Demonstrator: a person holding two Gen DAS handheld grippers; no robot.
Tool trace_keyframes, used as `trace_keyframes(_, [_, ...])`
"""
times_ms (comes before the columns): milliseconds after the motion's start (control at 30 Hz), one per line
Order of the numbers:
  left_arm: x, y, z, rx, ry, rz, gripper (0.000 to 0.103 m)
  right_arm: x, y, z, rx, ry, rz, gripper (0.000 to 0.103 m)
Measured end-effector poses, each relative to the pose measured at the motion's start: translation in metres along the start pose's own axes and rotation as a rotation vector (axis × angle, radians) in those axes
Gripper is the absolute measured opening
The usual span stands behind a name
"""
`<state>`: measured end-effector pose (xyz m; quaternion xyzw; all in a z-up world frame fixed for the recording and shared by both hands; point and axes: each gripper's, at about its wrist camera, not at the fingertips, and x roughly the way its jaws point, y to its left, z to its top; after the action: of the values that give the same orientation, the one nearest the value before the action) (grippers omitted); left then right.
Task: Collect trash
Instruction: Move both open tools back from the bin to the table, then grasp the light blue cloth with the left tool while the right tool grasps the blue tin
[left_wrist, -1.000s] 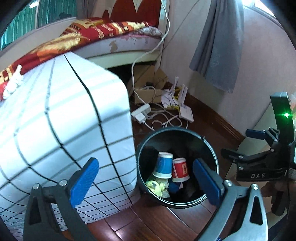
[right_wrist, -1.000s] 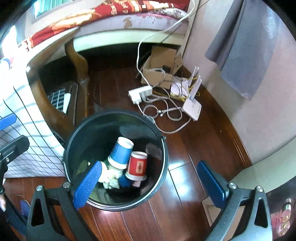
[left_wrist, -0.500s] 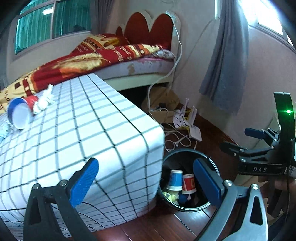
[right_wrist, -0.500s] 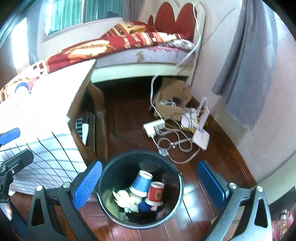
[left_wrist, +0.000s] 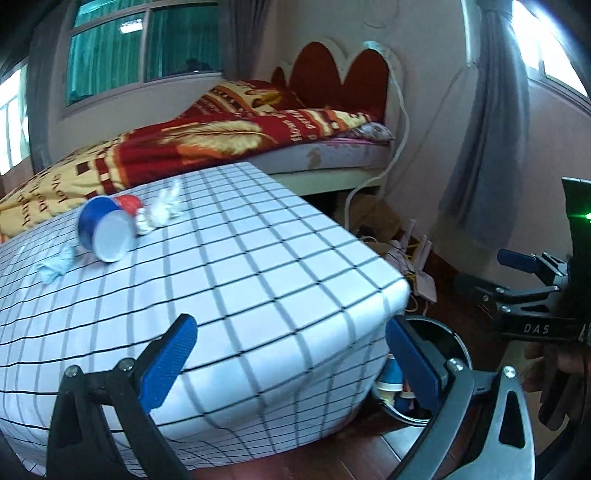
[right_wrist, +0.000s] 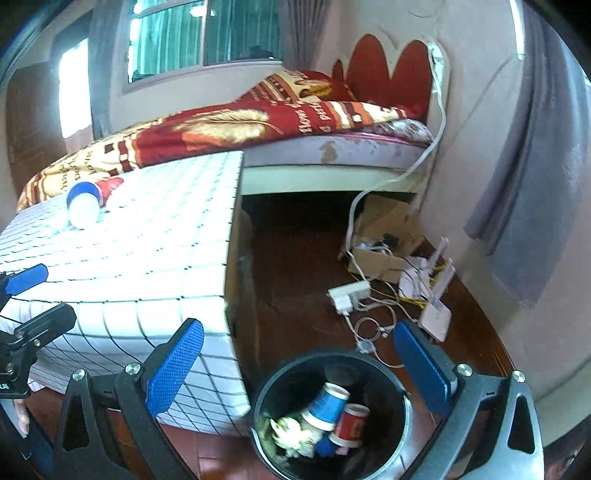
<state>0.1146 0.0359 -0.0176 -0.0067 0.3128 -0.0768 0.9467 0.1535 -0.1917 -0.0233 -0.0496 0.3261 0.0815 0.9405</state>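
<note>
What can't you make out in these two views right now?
- Bin, left wrist view: mostly hidden by the table corner and the left gripper.
- Red cup on the table: mostly behind the blue cup.
- Table trash, right wrist view: washed out by glare; wads unreadable.
- Bin bottom, right wrist view: too dark.

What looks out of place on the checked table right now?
A blue paper cup lies tipped on its side on the table, a red cup behind it, crumpled tissue beside them and a bluish scrap nearby: uncollected trash.
</note>
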Motion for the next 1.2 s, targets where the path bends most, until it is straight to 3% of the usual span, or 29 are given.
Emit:
trace_keyframes(633, [-0.034,0.157,-0.013,-0.184,-0.027,0.225,0.1,0.024,0.157,0.049,-0.182,-0.082,0.276,0.103])
trace_keyframes(767, [-0.041,0.192,-0.013,-0.216,-0.042,0.271,0.096,0.037,0.191,0.065,-0.216,-0.052,0.307,0.103])
trace_keyframes(900, [-0.04,0.221,-0.011,-0.236,-0.04,0.296,0.09,0.052,0.222,0.082,-0.224,-0.04,0.373,0.103])
trace_keyframes(1200, [-0.01,0.264,-0.004,-0.259,0.013,0.31,0.087,0.098,0.293,0.119,-0.332,-0.032,0.422,0.103])
